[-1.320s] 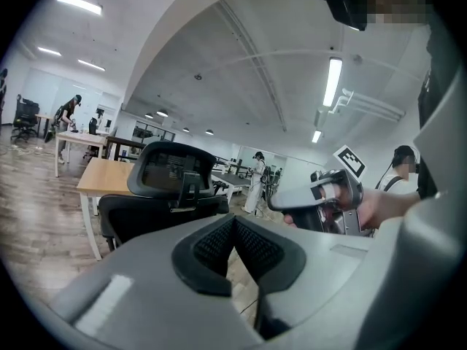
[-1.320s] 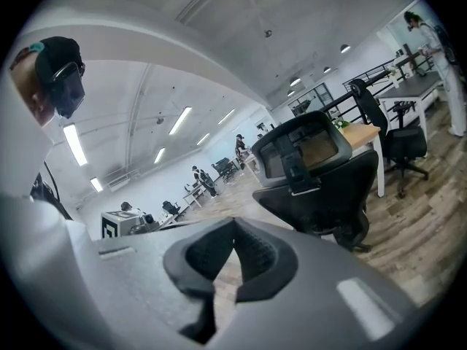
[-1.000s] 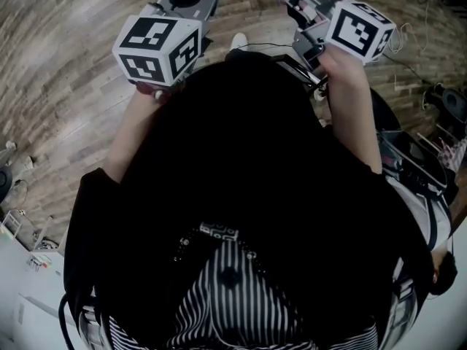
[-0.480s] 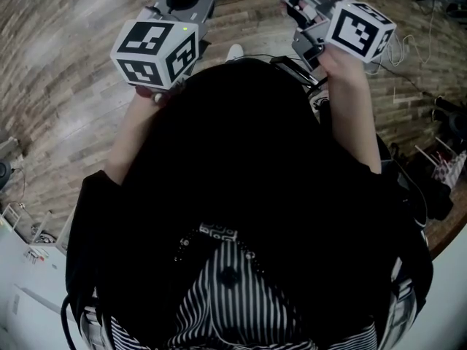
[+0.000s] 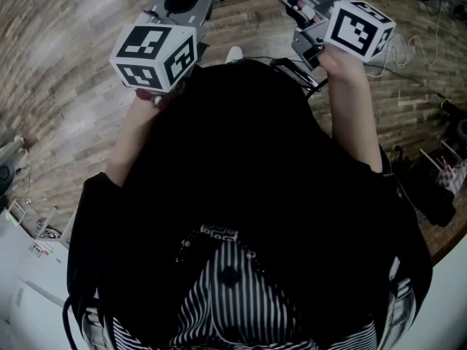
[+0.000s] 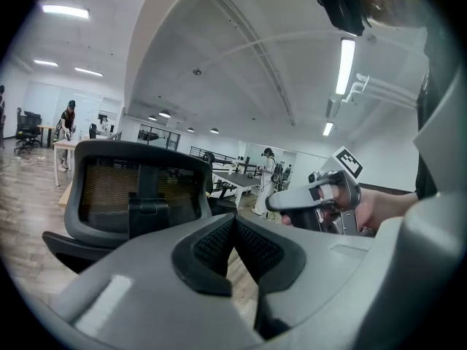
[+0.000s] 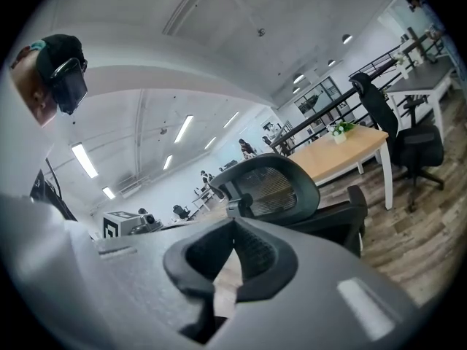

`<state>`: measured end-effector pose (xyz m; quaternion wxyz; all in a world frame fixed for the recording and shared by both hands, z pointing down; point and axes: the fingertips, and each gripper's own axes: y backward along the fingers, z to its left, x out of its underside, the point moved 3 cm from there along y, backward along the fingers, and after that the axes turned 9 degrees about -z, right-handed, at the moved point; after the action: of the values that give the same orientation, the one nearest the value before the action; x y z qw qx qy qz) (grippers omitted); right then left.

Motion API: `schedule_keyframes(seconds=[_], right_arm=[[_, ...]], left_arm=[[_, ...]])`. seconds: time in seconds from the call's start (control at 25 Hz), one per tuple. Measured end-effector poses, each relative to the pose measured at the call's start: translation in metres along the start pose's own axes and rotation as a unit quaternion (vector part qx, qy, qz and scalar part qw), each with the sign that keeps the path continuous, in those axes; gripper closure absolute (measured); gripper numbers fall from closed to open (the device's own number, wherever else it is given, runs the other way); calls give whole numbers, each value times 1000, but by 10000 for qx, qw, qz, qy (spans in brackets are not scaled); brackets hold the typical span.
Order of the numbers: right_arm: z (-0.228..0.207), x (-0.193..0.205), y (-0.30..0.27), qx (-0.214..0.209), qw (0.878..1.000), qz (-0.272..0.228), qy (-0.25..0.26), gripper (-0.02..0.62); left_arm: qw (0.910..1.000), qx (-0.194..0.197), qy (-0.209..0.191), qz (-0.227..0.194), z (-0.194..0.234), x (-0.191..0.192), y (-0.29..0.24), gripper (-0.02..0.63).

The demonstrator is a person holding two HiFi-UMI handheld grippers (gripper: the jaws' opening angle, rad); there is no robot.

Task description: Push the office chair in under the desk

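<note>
Over the wood-plank floor [image 5: 66, 86], a light-topped table [image 7: 343, 155] stands just beyond the black mesh-backed office chair [image 7: 281, 188], whose back faces the left claw [image 6: 233, 221] and right claw [image 7: 233, 228], both clenched tight on nothing.

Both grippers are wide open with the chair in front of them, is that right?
Not open: the left gripper and right gripper are shut, jaws together and empty, as each gripper view shows. The chair is in front of them.
</note>
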<state>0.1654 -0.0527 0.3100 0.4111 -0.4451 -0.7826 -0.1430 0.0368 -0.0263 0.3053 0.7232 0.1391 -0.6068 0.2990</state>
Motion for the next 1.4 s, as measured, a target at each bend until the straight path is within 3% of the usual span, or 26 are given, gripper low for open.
schedule_keyframes(seconds=[0.28,0.52,0.68,0.88,1.04,1.16,1.24,1.4], right_arm=[[-2,2,-1,-76,10000,15,-41,597],[10,-17,-9,-23,9994,-229,242,597],[10,-32,-17,145,9980,-421,446,597],[-15,-67,-69,367,9961,-388,699,596],[-43,-81,-80,918,9898,-428,1001,595],[-58,-85,-83,1204,9835,-273,1319,594],[-62,-84,-92,1186,9836,-181,1350,586],[-70,-70,-123,1237,9806,242,1500,474]], left_arm=[[9998,-92,-110,-119,4,-8,6,601],[9978,-168,-473,-425,20,-36,19,601],[9982,-158,-461,-345,36,-37,21,601],[9984,-446,-239,-259,115,-51,7,601],[9937,-1027,-430,-141,167,-52,13,594],[9892,-1360,-532,99,197,-39,20,445],[9883,-1441,-464,195,219,-33,25,414],[9889,-1365,-311,494,261,-16,23,304]])
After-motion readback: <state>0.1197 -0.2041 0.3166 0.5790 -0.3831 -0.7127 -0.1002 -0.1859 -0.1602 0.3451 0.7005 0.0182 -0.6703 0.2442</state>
